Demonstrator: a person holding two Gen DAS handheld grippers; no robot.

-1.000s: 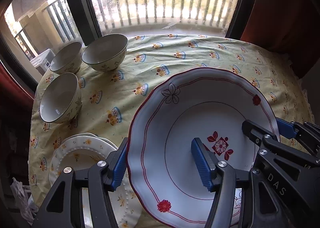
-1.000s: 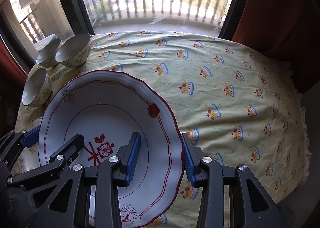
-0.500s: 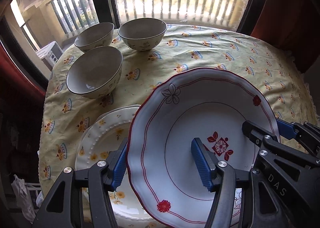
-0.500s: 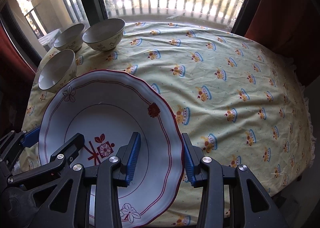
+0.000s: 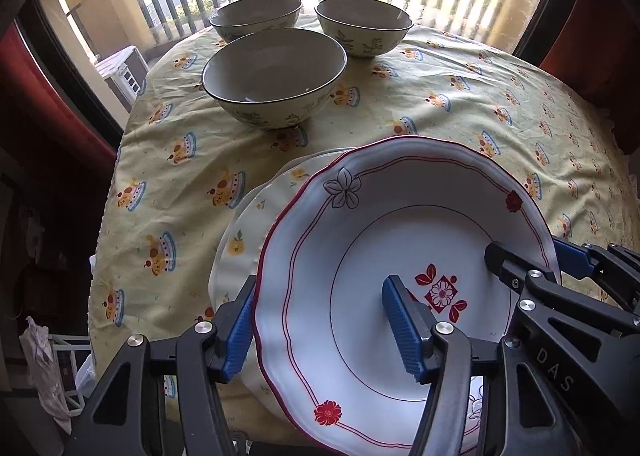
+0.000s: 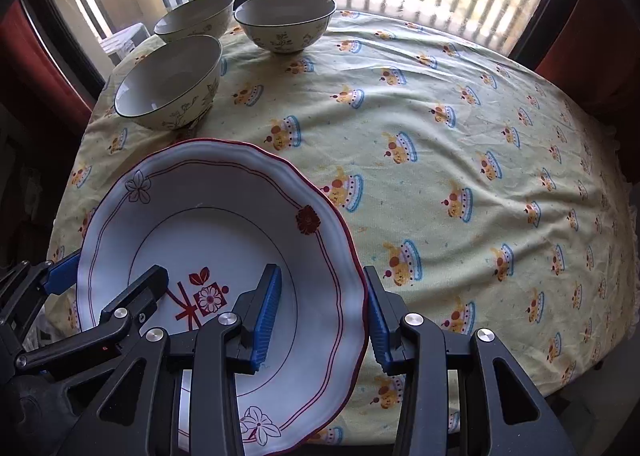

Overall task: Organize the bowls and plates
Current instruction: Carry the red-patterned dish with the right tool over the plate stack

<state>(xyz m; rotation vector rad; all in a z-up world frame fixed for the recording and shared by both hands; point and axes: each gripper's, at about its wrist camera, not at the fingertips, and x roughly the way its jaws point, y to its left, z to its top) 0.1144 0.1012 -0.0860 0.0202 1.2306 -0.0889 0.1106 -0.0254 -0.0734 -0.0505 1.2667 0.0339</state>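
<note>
the left gripper and right gripper each clamp an opposite rim of the red-trimmed plate. it sits over a cream plate, near 3 bowls.

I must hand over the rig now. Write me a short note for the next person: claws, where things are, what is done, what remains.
Left claw: shut on the left rim of the red-trimmed plate.
Right claw: shut on the same plate's right rim; one finger inside, one outside.
The plate is held above the cream plates at the table's near left, not yet clearly resting on them.
Three bowls stand separately on the tablecloth, near the window.
Done: plate lifted and brought over the stack.
Left: set it down, release, then probably gather the bowls.
</note>
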